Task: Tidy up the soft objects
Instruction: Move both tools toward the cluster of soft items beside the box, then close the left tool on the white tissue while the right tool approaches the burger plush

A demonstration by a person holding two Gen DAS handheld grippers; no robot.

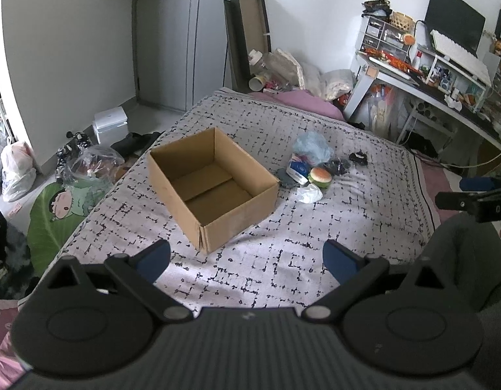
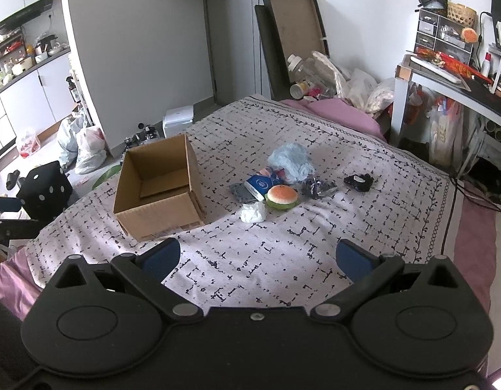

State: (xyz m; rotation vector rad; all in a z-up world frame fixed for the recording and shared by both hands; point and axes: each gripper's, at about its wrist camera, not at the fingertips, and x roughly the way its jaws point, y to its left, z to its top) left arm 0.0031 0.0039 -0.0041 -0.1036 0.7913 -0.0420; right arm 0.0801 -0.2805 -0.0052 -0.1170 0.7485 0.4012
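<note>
Left gripper (image 1: 247, 261): blue-padded fingers spread wide, nothing between them, held above the near edge of the bed (image 1: 364, 221). Right gripper (image 2: 257, 261): likewise spread and empty, above the same near edge, further toward the bed's right side. Judgement: both sit back for an overview, no grasp begun.

Open brown cardboard box (image 1: 214, 185) rests on the bed's patterned grey-white cover, left of centre, flaps absent or folded, interior empty. Likely the receptacle, open top presented to both grippers.

Soft items lie in one loose cluster just right of the box, near mid-bed:
- squishy burger toy with orange bun and green base (image 2: 281, 196)
- crumpled white tissue-like wad (image 2: 253, 212), nearest the grippers
- fluffy pale-blue bundle (image 2: 291, 161), farthest
- blue-and-white packet (image 2: 260, 186)
- dark crinkled bag (image 2: 317, 188)
- small black piece (image 2: 358, 182), apart to the right.

Items touch and overlap; exact stacking unclear.

Obstructions: none between grippers and cluster. The box wall stands beside the packet. Floor clutter and the loaded desk (image 2: 452, 94) lie beyond the bed.
</note>
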